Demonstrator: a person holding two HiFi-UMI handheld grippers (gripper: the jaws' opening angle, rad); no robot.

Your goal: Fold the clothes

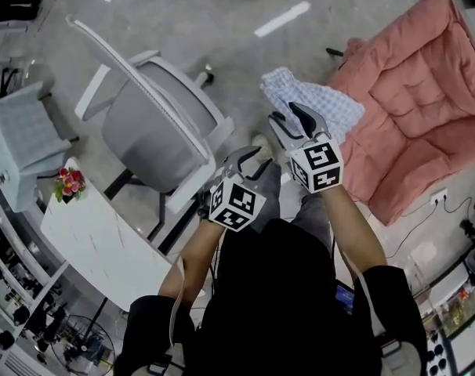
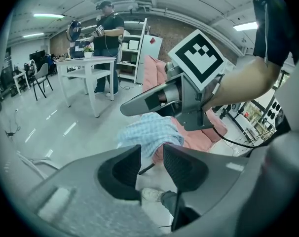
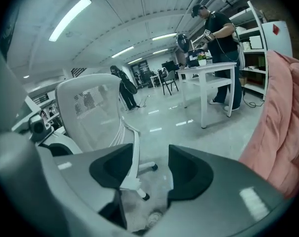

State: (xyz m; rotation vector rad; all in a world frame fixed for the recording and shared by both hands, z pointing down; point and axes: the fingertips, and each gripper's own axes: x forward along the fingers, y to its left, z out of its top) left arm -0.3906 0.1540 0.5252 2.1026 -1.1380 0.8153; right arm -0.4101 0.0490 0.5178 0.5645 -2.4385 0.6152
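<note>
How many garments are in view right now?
1: a blue checked garment draped on the edge of the pink cushion. Others may lie out of view.

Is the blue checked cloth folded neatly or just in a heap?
In a heap. The blue checked cloth lies rumpled and uneven on the edge of the pink cushion, with no neat folds showing.

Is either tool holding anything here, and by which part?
Nothing is held. The left tool and the right tool both have jaws apart and empty; the checked cloth lies on the pink cushion.
</note>
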